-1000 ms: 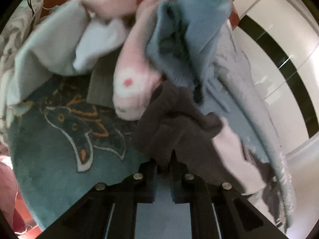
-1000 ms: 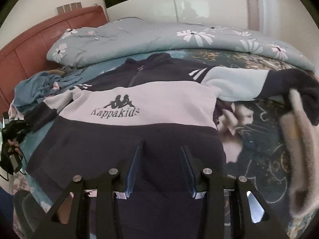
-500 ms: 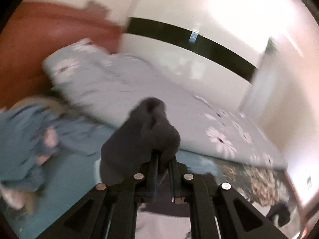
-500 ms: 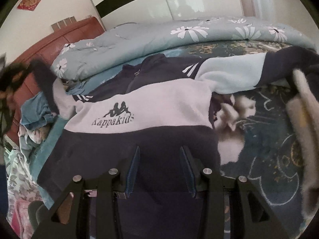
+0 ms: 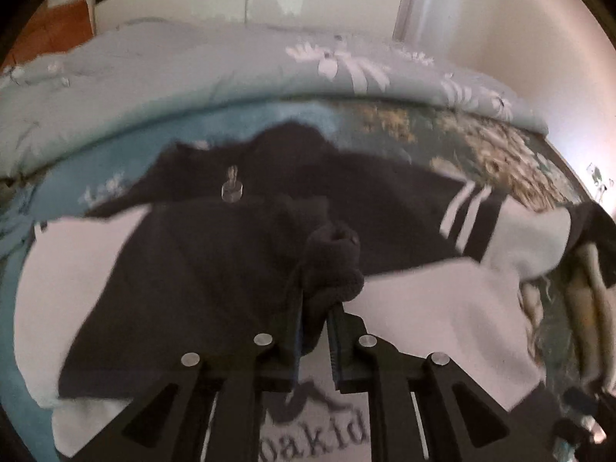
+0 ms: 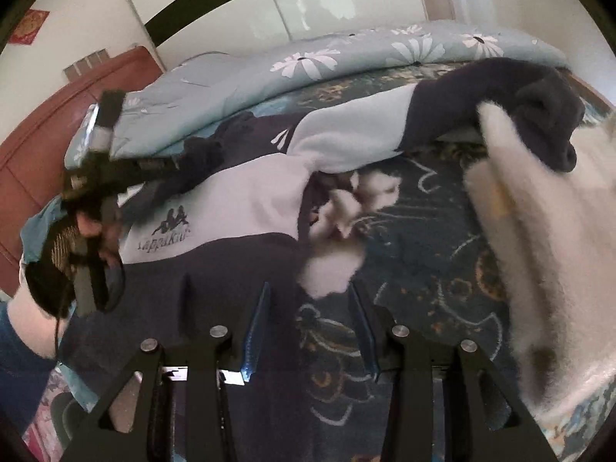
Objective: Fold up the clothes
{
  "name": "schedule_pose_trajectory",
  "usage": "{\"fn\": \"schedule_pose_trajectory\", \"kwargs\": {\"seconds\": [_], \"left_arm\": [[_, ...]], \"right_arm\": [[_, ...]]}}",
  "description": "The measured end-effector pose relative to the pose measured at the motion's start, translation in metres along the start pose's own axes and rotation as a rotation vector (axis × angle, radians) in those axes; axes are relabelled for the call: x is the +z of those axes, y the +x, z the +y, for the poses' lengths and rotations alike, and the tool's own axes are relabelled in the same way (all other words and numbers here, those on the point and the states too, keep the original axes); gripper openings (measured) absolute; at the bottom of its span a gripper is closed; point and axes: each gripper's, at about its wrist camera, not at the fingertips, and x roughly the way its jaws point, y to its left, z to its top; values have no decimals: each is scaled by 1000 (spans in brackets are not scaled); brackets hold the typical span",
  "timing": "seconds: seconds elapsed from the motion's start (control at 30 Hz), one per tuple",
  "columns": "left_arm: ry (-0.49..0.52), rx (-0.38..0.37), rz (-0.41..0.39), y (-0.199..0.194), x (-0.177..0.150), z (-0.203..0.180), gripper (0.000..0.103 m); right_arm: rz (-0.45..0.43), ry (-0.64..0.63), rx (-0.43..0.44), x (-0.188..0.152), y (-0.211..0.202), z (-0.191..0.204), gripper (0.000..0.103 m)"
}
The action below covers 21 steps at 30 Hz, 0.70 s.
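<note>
A navy and white sweatshirt [image 6: 215,208] lies spread front-up on the bed [image 6: 442,254], and everything else is placed from it. Its printed logo [image 6: 169,227] sits on the white chest band, with the dark collar toward the rolled floral duvet [image 6: 346,57] beyond it.

The left gripper [image 5: 313,292] hangs above the chest, its fingers [image 5: 294,308] narrow and pinched on the dark cuff of one sleeve [image 5: 331,261], which bunches up between them; that sleeve lies folded across the front of the sweatshirt. The fingers have just been easing apart a little, with the cloth still between them. In the right wrist view this gripper is a blurred dark shape at the sweatshirt's far-left edge, in a person's hand [image 6: 90,227].

The other sleeve [image 6: 442,115] stretches away from the sweatshirt toward the bed's right side, ending in a crumpled dark cuff beside a fluffy cream garment [image 6: 546,269].

The right gripper [image 6: 308,331] hovers over the sweatshirt's dark hem, its fingers [image 6: 256,331] moderately apart and holding nothing.
</note>
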Motion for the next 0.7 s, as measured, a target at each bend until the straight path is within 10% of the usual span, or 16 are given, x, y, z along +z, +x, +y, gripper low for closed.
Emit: {"fn": "schedule_pose_trajectory", "kwargs": {"seconds": [0.17, 0.23, 0.47, 0.6, 0.7], "left_arm": [[-104, -113, -51, -48, -18, 41, 26], [-167, -114, -119, -70, -28, 67, 68], [-270, -65, -219, -109, -59, 131, 71], [-199, 153, -186, -103, -80, 155, 71], [-246, 154, -119, -92, -95, 187, 71]], "right_arm": [[1, -37, 54, 21, 13, 13, 44], [5, -43, 119, 36, 23, 24, 44], [90, -27, 375, 83, 88, 81, 50], [154, -22, 368, 92, 131, 102, 51], [170, 25, 317, 98, 154, 97, 51]]}}
